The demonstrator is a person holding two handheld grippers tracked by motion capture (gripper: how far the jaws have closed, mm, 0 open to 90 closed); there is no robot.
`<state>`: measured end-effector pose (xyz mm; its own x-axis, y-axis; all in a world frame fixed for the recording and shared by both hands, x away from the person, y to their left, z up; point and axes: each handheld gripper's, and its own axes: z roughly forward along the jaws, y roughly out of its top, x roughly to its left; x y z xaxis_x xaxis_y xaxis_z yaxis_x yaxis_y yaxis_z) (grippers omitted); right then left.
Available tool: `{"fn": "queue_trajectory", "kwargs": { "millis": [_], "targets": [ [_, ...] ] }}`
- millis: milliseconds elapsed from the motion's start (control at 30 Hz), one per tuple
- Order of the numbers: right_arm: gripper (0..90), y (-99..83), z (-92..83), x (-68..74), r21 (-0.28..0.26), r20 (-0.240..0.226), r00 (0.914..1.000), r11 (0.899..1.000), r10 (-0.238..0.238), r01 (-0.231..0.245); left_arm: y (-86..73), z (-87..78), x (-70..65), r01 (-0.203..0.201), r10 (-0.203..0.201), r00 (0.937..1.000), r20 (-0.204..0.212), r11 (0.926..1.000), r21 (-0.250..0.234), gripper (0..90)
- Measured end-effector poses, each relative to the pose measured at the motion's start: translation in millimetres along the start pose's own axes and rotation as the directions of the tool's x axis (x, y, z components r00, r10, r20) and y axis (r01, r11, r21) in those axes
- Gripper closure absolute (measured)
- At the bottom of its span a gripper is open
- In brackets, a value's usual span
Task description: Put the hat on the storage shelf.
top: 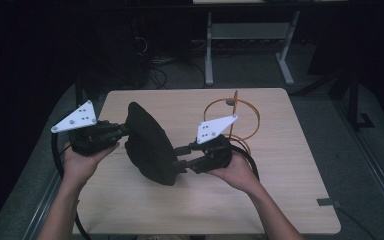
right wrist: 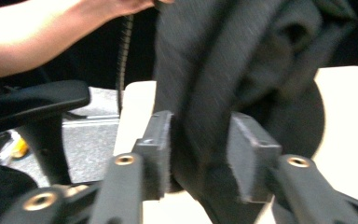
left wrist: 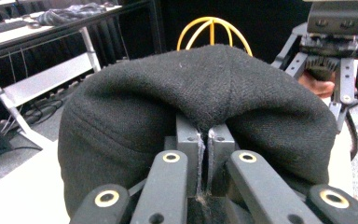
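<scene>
Left gripper [top: 122,131] had its fingers clenched on the black hat [top: 150,145], holding it above the tabletop [top: 280,165]. Right gripper [top: 180,157] fingers straddled the brim, not clamped yet, probably steadying it.

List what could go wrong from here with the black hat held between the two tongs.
1. The right tongs stand apart around a thick fold of the black hat, not closed on it; the fold could slide out and leave the hat hanging from one side.
2. The left tongs pinch just a thin edge, so a pull may tug it free.
3. The yellow wire frame stands right behind the right hand; a backward swing might knock it.
</scene>
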<state>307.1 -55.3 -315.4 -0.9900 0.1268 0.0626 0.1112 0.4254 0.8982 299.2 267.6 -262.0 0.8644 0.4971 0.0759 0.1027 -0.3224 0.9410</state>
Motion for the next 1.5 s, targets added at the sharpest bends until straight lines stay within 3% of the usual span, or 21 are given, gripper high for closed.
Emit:
{"fn": "queue_trajectory", "kwargs": {
  "millis": [67,267,400,567,767,1000,1200,1300,1433,1500],
  "targets": [
    [52.7,-5.1,-4.7,0.5,-0.004,0.005,0.9999,1.0,0.009,-0.009,2.2,-2.6,1.4,0.008,-0.008,1.0,-0.003,0.9999,-0.009,87.4],
    [44.6,-22.6,-25.0,7.8,-0.007,0.079,0.9968,1.0,0.012,-0.011,6.8,-8.7,9.0,0.033,-0.033,0.9995,0.0,0.9985,-0.045,87.4],
    [40.2,-35.4,-39.1,12.6,0.0,0.114,0.9931,1.0,0.029,-0.029,11.3,-7.5,12.9,0.029,-0.029,0.9996,-0.002,0.9989,-0.038,87.4],
    [35.9,-55.5,-56.5,20.2,0.015,0.16,0.9863,0.999,0.039,-0.042,17.6,-3.9,16.1,0.025,-0.025,0.9997,0.0,0.999,-0.037,87.4],
    [32.5,-84.2,-77.3,20.8,0.004,0.208,0.9727,0.994,0.103,-0.106,23.1,-1.1,20.7,0.033,-0.033,0.9994,0.011,0.9982,-0.049,87.4],
    [30.4,-117.3,-97.8,20.1,0.011,0.301,0.9415,0.987,0.151,-0.162,30.9,4.0,25.2,0.032,-0.03,0.9991,0.029,0.9981,-0.053,87.5],
    [28.8,-142.6,-113.8,17.3,0.028,0.387,0.9022,0.976,0.19,-0.217,45.1,11.6,26.5,0.009,-0.008,0.9993,0.036,0.9993,-0.037,87.4],
    [28.3,-152.3,-120.8,15.8,0.018,0.413,0.8874,0.972,0.206,-0.234,51.8,16.3,28.1,0.007,-0.006,0.9989,0.046,0.9996,-0.028,87.5],
    [27.7,-162.7,-127.9,13.2,0.007,0.431,0.8717,0.965,0.234,-0.262,58.7,23.4,31.3,0.013,-0.012,0.9981,0.06,0.9998,-0.016,87.5],
    [27.7,-166.6,-130.5,12.1,0.004,0.438,0.8678,0.965,0.236,-0.264,62.9,27.7,32.1,0.011,-0.01,0.9977,0.067,0.9999,-0.01,87.4]
  ]
}}
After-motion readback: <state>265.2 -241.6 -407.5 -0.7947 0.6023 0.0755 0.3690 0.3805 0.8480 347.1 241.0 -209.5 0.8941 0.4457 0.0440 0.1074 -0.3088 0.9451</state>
